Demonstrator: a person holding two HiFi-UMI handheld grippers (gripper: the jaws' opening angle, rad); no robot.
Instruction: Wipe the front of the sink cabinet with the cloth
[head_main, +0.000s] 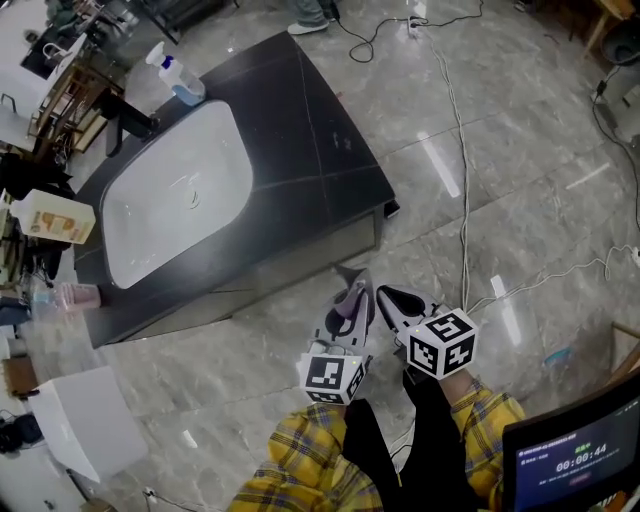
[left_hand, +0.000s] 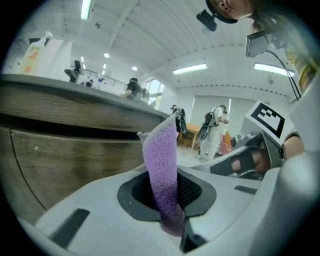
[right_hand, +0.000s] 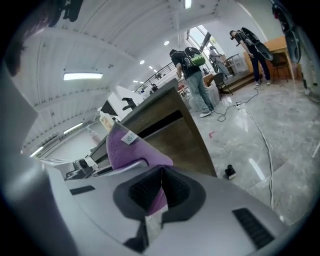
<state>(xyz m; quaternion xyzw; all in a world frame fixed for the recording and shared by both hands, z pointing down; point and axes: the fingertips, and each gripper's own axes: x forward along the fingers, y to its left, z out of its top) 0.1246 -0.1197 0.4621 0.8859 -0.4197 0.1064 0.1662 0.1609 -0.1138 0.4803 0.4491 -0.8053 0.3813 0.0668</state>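
Cloth (left_hand: 161, 160): left tongs (left_hand: 171, 210), right tongs (right_hand: 157, 200); timer (head_main: 582, 465) 00:00:44.

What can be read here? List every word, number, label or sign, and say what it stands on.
"00:00:44": on the dark monitor screen; the line above it is too small to read.
Blurred, unreadable: the orange label on the pale plastic jug.
Too small to read: the white tag on the purple fuzzy cloth.
No words, only patterns: the black-and-white square markers on the gripper cubes.

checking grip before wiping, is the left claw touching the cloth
Touching: in the left gripper view the left claw is shut on the cloth, pinched between its jaws.
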